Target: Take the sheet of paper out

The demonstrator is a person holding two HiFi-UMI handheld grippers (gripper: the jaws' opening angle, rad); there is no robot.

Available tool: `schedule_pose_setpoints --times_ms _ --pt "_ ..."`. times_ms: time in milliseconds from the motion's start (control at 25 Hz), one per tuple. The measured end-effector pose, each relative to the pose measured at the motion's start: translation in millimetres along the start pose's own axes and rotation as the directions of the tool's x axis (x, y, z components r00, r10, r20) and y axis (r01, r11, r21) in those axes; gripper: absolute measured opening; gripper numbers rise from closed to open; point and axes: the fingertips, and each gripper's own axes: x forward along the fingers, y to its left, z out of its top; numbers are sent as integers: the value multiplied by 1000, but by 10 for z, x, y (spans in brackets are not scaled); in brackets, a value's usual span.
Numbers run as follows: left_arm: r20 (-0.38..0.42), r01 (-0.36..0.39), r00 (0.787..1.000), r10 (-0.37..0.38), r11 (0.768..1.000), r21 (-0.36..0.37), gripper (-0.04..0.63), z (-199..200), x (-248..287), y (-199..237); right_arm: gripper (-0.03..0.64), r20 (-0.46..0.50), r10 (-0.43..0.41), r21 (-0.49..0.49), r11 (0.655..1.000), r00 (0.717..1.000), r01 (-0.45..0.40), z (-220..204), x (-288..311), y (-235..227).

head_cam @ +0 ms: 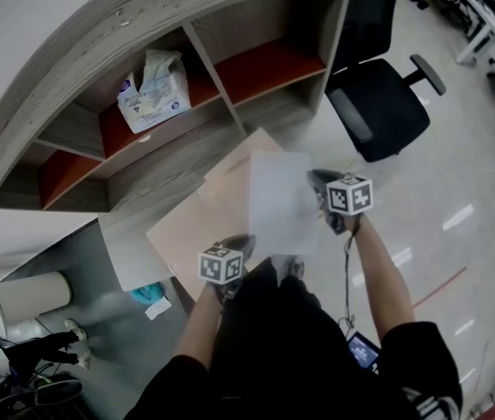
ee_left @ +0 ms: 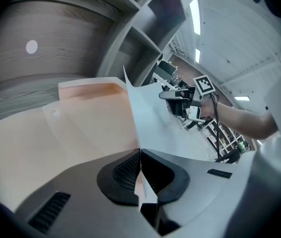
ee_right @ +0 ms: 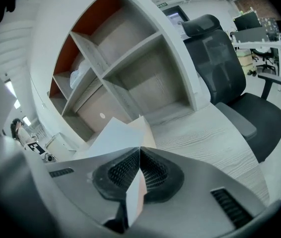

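Head view: white sheet (head_cam: pixel 279 201) overlaps tan folder (head_cam: pixel 197 221), seemingly part-drawn; right gripper (ee_right: pixel 139 156) pinches the sheet, left gripper (ee_left: pixel 140 158) pinches the folder; separation remains.

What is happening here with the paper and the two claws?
A person holds a gripper tool in each hand. The left claw is shut on a tan envelope. The right claw is shut on the edge of the white sheet of paper that sticks out of the envelope. The sheet looks partly drawn out, not yet free.
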Motion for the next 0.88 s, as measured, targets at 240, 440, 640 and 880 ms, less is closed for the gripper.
schedule_pose_setpoints --times_ms 240,440,640,880 --pt "45 -45 998 45 999 6 46 -19 -89 -69 17 14 -8 -112 994 1000 10 -39 -109 232" --pt "86 -85 993 85 996 2 46 -75 -180 -151 17 70 -64 -221 972 995 78 2 -320 362" --pt "128 -128 983 129 992 -14 46 -97 -265 -252 17 134 -69 -259 960 989 102 56 -523 551" --pt "196 -172 966 171 985 -10 44 -64 -451 -438 17 207 -68 -320 938 976 133 165 -805 805"
